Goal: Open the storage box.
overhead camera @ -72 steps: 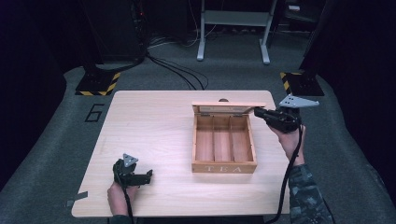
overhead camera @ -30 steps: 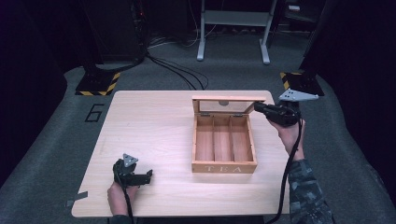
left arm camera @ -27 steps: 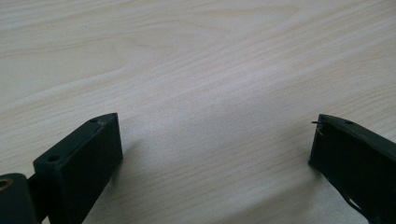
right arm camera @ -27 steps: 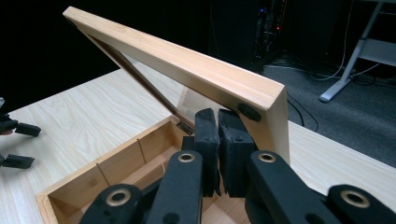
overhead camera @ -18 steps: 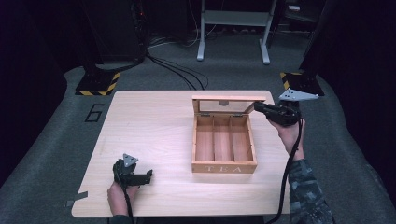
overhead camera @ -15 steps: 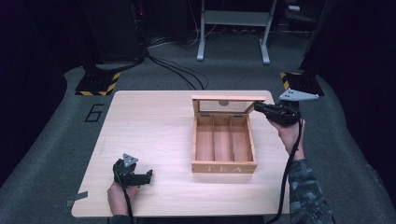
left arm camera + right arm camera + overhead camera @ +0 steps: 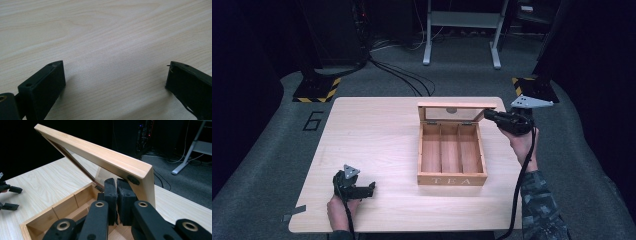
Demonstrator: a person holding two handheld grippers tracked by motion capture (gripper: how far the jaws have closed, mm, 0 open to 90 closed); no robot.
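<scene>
The tea box [image 7: 451, 155] stands open, compartments bare; right gripper [image 7: 117, 195] jaws closed, left gripper [image 7: 115, 82] jaws spread wide, holding nothing.

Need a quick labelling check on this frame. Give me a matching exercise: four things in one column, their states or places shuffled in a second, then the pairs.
Column 1:
1. lid
2. left claw
3. right claw
4. tea box

Column 2:
A. open, over bare table
B. raised, tilted back
C. shut, tips under the lid's corner
D. three empty compartments

Pairs: 1-B, 2-A, 3-C, 4-D
</scene>
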